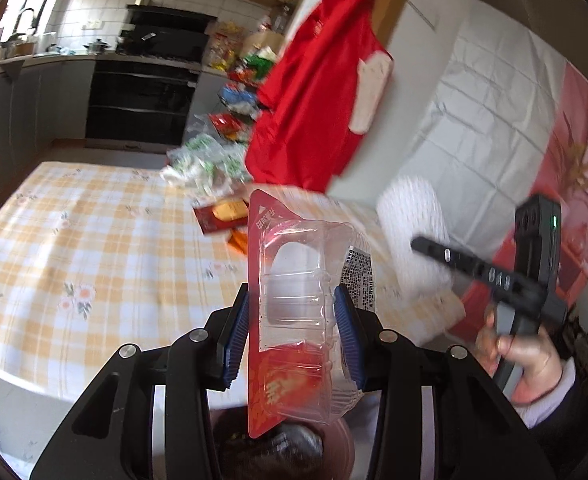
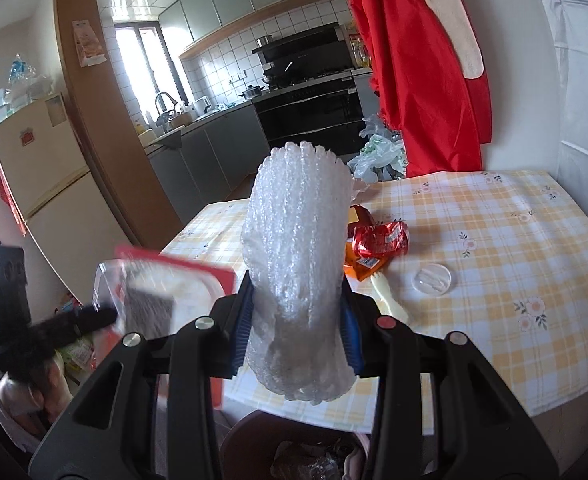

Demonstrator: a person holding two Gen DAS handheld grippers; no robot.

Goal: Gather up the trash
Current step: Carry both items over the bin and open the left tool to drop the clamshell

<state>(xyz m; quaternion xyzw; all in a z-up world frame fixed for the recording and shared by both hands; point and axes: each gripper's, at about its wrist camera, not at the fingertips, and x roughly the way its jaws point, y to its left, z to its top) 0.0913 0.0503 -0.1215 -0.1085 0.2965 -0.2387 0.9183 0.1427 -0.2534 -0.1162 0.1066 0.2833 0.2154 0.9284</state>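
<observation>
My left gripper (image 1: 292,332) is shut on a clear plastic blister tray with a red card backing (image 1: 294,300), held upright over a brown waste bin (image 1: 342,444) below it. My right gripper (image 2: 296,324) is shut on a white foam fruit net (image 2: 296,248), also upright, above the same brown bin (image 2: 246,440) that holds some crumpled trash. In the left wrist view the foam net (image 1: 412,232) and the right gripper's handle show blurred at the right. On the checked tablecloth (image 2: 494,240) lie a crumpled red wrapper (image 2: 380,238), an orange wrapper (image 2: 364,266), a clear round lid (image 2: 432,278) and a cream plastic fork (image 2: 390,300).
The table edge runs just beyond the bin. A red garment (image 2: 422,68) hangs on the white wall at the table's far side. Plastic bags (image 2: 378,154) sit past the table. A kitchen with a black oven (image 2: 314,116) and a cream fridge (image 2: 42,168) lies behind.
</observation>
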